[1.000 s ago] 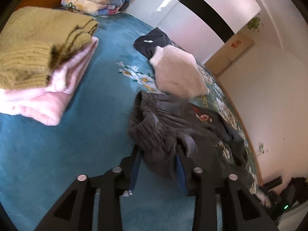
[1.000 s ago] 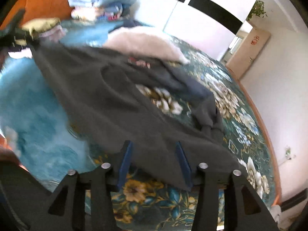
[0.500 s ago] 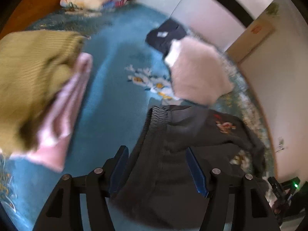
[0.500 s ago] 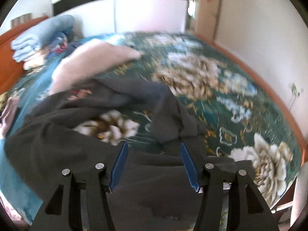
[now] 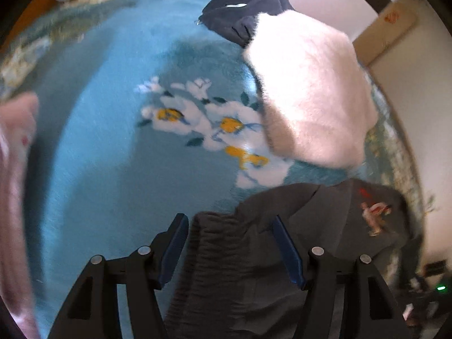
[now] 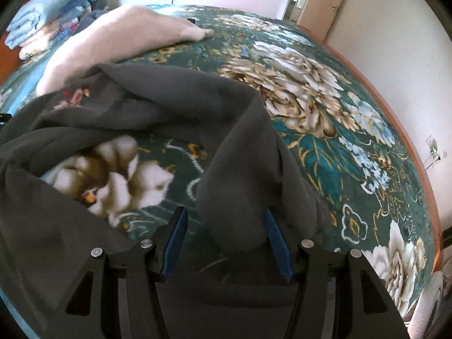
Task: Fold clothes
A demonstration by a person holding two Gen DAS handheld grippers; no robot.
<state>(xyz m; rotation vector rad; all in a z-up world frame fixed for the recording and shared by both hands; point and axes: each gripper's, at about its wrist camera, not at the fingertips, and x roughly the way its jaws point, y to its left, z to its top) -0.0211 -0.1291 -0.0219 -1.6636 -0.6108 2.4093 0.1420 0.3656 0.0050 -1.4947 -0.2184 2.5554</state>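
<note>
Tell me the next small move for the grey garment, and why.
Probably shut the right gripper on the sleeve between its open jaws and draw it flat. The grey garment lies bunched over the bedspread, and the left gripper is open around its ribbed hem.

Left gripper (image 5: 228,226) fingers, shut on the dark grey garment (image 5: 248,268) a second ago, now spread wide; ribbed hem lies loose between them. Right gripper (image 6: 223,223) likewise spread, cloth slack between its fingers.

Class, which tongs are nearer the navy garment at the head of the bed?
Left. The left tongs face the navy garment across open blanket; from the right tongs, it is hidden behind the fluffy pink sweater.
</note>
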